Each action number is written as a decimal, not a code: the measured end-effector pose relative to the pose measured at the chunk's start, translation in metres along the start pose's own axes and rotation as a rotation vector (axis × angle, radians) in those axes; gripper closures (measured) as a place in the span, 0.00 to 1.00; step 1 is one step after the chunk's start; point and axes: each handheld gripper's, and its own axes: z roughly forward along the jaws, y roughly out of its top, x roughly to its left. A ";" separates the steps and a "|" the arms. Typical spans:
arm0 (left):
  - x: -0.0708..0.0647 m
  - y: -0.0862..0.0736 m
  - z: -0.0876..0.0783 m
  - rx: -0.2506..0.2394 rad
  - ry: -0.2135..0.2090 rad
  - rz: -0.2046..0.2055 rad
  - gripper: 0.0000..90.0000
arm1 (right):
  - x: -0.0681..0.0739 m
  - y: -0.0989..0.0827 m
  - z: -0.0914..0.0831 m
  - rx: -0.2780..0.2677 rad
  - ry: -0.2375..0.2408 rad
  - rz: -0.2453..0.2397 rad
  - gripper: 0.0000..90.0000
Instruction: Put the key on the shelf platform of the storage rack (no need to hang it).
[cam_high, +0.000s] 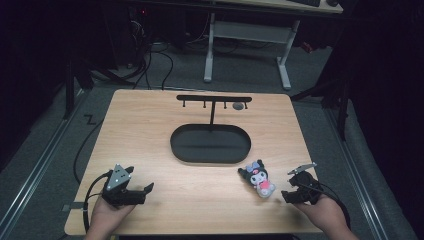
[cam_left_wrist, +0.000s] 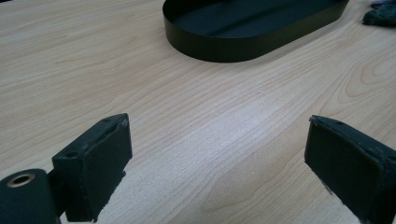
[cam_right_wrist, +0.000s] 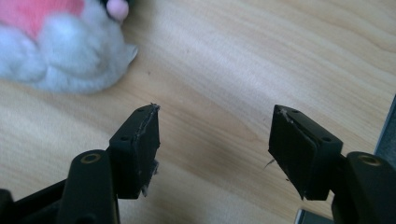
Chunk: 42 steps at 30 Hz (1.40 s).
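A small plush toy (cam_high: 259, 178) with black ears, a white face and a pink body lies on the wooden table (cam_high: 150, 130) at the front right. Its white and pink lower part (cam_right_wrist: 56, 51) fills the upper left of the right gripper view. My right gripper (cam_high: 290, 192) rests just right of the toy, open, nothing between its jaws (cam_right_wrist: 215, 135). My left gripper (cam_high: 142, 192) sits at the front left, open and empty (cam_left_wrist: 217, 154). A black oval tray (cam_high: 210, 144) lies mid-table, with a black T-shaped hook stand (cam_high: 214, 100) rising behind it.
The tray's dark wall (cam_left_wrist: 252, 42) stands ahead of the left gripper. A grey floor and a white-legged desk (cam_high: 250, 45) lie beyond the table. Table's right edge (cam_right_wrist: 385, 126) is close to the right gripper.
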 end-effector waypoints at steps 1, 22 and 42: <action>0.000 0.000 0.000 0.004 -0.007 0.006 0.09 | 0.000 0.003 -0.002 0.030 0.008 -0.017 0.36; 0.003 -0.001 -0.002 0.000 -0.028 -0.001 0.10 | 0.019 0.035 -0.020 0.217 0.093 -0.118 0.16; 0.004 -0.001 0.000 0.004 -0.035 -0.003 0.10 | 0.058 0.069 0.007 0.239 0.111 -0.172 0.26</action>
